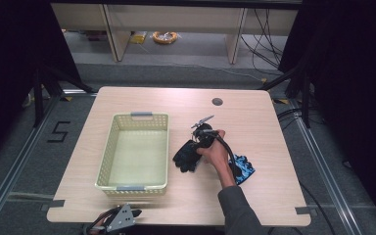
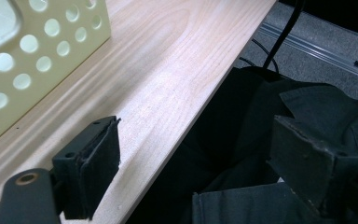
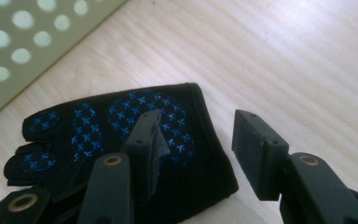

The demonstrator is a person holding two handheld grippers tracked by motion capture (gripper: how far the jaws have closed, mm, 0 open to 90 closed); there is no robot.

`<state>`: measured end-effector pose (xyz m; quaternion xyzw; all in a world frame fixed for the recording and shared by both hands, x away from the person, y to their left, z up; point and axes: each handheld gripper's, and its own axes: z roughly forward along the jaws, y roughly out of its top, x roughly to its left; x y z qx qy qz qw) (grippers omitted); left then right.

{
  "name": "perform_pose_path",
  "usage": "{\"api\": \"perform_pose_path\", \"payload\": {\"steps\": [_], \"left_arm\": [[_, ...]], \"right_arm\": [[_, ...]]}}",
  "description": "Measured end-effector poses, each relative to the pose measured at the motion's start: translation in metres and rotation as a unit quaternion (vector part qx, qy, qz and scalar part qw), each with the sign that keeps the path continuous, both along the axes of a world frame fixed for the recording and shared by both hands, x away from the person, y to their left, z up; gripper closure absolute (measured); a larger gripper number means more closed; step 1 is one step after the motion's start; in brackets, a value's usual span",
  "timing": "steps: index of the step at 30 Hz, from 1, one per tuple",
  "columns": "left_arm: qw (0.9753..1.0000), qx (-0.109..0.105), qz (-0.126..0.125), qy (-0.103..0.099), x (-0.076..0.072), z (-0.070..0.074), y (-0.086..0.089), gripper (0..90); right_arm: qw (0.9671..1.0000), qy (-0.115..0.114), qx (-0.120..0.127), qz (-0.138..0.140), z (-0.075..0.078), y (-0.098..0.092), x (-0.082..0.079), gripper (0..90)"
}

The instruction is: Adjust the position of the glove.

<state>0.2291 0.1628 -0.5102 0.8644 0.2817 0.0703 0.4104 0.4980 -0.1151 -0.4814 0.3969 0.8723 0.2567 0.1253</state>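
Looking down from the high view: right tool (image 1: pixel 192 157) over a black glove (image 1: pixel 186 155) at mid-desk, just right of the yellow basket (image 1: pixel 108 147); second glove, blue-patterned (image 1: pixel 243 169), nearer the desk's (image 1: pixel 254 122) right edge; left tool (image 1: pixel 120 219) at the near edge.

Left gripper view: left tool (image 2: pixel 200 163) gaping, holding nothing, straddling the near edge by the basket (image 2: pixel 37 56).

Right gripper view: right tool (image 3: pixel 198 140) parted, one jaw over the glove (image 3: pixel 121 126), the other beyond the cuff.
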Motion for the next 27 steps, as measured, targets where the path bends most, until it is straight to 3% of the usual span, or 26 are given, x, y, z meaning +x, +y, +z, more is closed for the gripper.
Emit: {"api": "perform_pose_path", "payload": {"steps": [3, 6, 8, 10, 12, 13, 14, 16, 19, 24, 25, 26, 27], "left_arm": [[1.0000, 0.006, -0.003, -0.003, 0.000, 0.000, 0.000, 16.0], [1.0000, 0.007, -0.004, -0.004, 0.000, 0.000, 0.001, 16.0], [1.0000, 0.000, 0.000, -0.002, 0.000, 0.000, 0.000, 16.0], [1.0000, 0.002, -0.001, -0.002, 0.000, 0.000, 0.000, 16.0], [0.9998, 0.014, -0.010, -0.005, 0.001, 0.001, 0.001, 16.0], [0.9999, 0.008, -0.005, -0.003, 0.000, 0.000, 0.000, 16.0], [1.0000, 0.001, -0.001, -0.001, 0.000, 0.000, 0.000, 16.1], [1.0000, 0.002, 0.000, -0.001, 0.000, 0.000, 0.000, 16.1], [1.0000, 0.001, 0.000, -0.001, 0.000, 0.000, 0.000, 16.3], [1.0000, 0.003, 0.000, -0.002, 0.000, 0.000, 0.000, 16.5], [1.0000, 0.003, 0.000, -0.003, 0.000, 0.000, 0.000, 16.5], [1.0000, 0.001, 0.000, -0.002, -0.001, 0.000, 0.000, 16.4], [1.0000, 0.000, -0.004, -0.004, 0.000, 0.000, -0.001, 16.4]], "right_arm": [[0.9999, 0.013, -0.002, -0.008, -0.004, 0.001, 0.004, 52.7], [0.9997, 0.019, 0.016, 0.000, -0.007, -0.001, 0.007, 60.4], [0.9989, 0.035, 0.032, -0.001, -0.008, -0.003, 0.007, 68.9], [0.9988, 0.031, 0.037, -0.002, -0.009, -0.004, 0.006, 70.4], [0.9982, 0.027, 0.050, -0.016, -0.009, -0.007, 0.005, 83.3], [0.9982, 0.027, 0.050, -0.016, -0.009, -0.007, 0.005, 83.3], [0.9975, 0.017, 0.065, -0.020, -0.009, -0.008, 0.002, 86.1], [0.9973, 0.028, 0.060, -0.029, -0.008, -0.009, 0.000, 86.6], [0.9965, 0.011, 0.078, -0.028, -0.004, -0.013, -0.005, 87.2], [0.9914, 0.019, 0.122, -0.043, 0.023, -0.021, -0.025, 87.4], [0.9914, 0.019, 0.122, -0.043, 0.023, -0.021, -0.025, 87.4], [0.9902, 0.011, 0.133, -0.042, 0.034, -0.023, -0.034, 87.4], [0.9869, -0.002, 0.160, -0.025, 0.039, -0.025, -0.037, 87.4]]}}
